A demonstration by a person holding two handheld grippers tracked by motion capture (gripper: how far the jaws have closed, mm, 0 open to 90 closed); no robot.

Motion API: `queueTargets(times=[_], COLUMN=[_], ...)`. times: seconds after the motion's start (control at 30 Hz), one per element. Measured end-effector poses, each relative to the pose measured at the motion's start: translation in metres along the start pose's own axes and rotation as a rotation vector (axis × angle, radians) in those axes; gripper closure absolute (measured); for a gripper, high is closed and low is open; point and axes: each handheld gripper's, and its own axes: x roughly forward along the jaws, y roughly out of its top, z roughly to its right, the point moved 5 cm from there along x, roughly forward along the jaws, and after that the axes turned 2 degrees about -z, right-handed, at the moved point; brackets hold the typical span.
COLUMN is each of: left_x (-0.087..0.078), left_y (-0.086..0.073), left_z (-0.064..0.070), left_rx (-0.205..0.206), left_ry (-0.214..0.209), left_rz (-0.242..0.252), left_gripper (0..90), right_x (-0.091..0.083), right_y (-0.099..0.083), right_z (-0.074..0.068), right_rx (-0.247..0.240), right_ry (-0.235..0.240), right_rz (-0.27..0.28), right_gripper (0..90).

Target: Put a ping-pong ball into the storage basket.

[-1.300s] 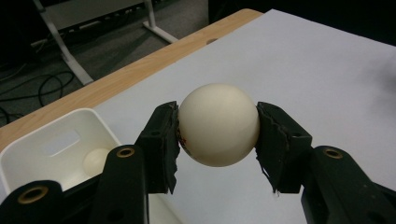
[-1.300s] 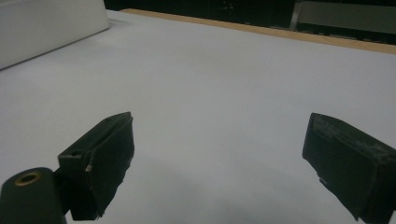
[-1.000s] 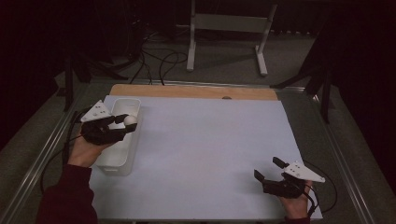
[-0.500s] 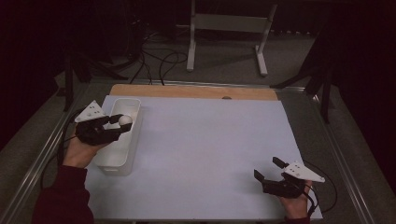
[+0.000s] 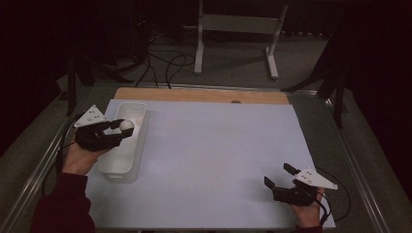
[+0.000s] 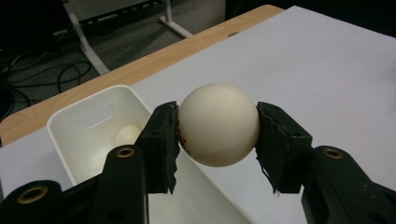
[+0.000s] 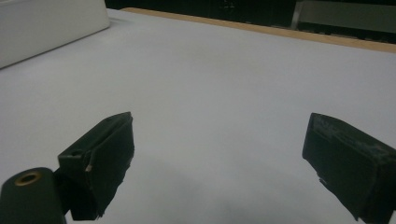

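Note:
My left gripper is shut on a white ball and holds it above the long white bin at the table's left side. In the left gripper view the ball sits squeezed between both jaws of that gripper, with small red marks on its lower left. A second white ball lies inside the bin near its far end. My right gripper rests low near the front right corner, open and holding nothing, and its jaws stand wide apart in the right gripper view.
A white sheet covers the table, with a wooden strip along the far edge. Metal rails run down both sides. Beyond the table stand a metal frame and floor cables.
My left gripper, with the ball in it, has shifted a little to the left over the bin. The right gripper has stayed where it was.

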Motion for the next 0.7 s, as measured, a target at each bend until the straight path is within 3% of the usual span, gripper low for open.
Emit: queueTargets(times=[0.6,0.63,0.7], left_x=[-0.008,-0.008,-0.007], left_y=[-0.013,-0.014,-0.014], left_z=[-0.01,-0.012,-0.013], left_rx=[-0.029,-0.047,-0.071], left_ry=[0.048,0.077,0.082], left_rz=[-0.016,-0.009,-0.011], left_gripper=[51.1,39.6,20.7], right_x=[0.0,0.0,0.0], right_y=[0.0,0.0,0.0], right_z=[0.0,0.0,0.0], right_rx=[-0.001,0.0,0.001], right_ry=[-0.001,-0.001,-0.001], right_rz=[-0.001,0.0,-0.001], right_gripper=[9.0,9.0,9.0])
